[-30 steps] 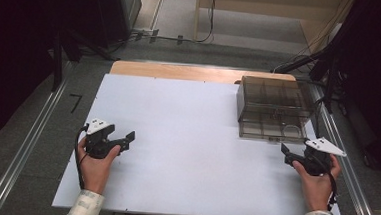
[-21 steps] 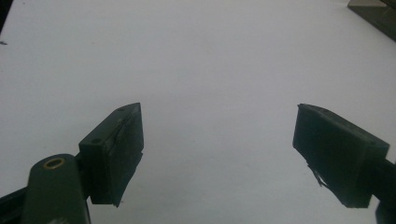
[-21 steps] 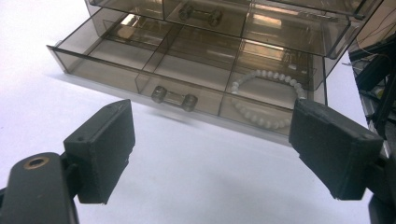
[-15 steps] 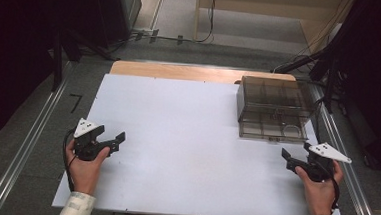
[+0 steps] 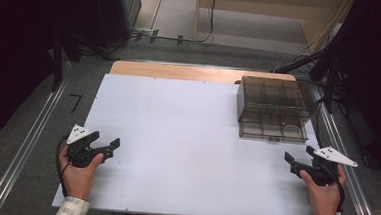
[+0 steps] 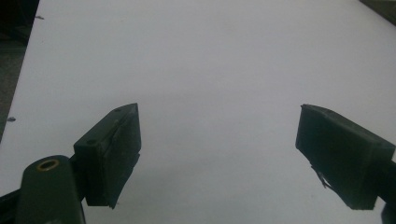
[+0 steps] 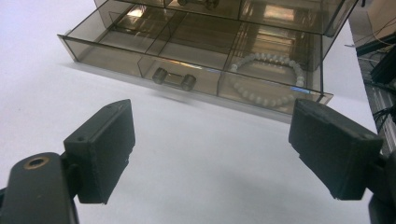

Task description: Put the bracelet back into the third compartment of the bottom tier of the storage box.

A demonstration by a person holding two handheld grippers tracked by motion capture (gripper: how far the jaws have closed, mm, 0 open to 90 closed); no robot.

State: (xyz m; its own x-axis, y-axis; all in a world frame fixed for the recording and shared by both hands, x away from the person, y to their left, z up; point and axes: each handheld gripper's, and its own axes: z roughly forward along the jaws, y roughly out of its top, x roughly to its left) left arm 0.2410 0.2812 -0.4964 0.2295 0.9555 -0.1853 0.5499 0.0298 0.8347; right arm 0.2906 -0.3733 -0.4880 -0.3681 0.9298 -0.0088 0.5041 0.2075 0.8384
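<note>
At the left edge of the white rectangular tabletop [image 5: 186,137], near the front corner, the person's left hand [image 5: 78,173] holds the left gripper [image 5: 107,148], a black tool with a grey three-cornered plate on top and a cable looping off its back. Its fingers [image 6: 112,154] stand wide apart and hold nothing — in the left gripper view they frame bare white surface, with the tabletop's edge and a dark floor strip at the far left.

The middle of the tabletop lies bare, and a strip of light wood [image 5: 200,73] shows along its far edge.

Toward the right, at the far right part of the tabletop, sits the smoky translucent plastic drawer box [image 5: 273,108]. Its lower drawer [image 7: 187,70] is pulled out toward the person, divided into compartments, with a small cylindrical bar handle [image 7: 174,78] on its front wall. A bracelet of pale round beads [image 7: 266,79] lies in the drawer's right-hand front compartment as the right gripper view shows it.

Nearest the right edge, the right hand [image 5: 323,193] holds the right gripper [image 5: 298,155] close to the front of the tabletop, near the box but clear of it. Its fingers [image 7: 100,149] are also spread wide and empty — they point at the drawer front, with open tabletop between them and the handle.
</note>
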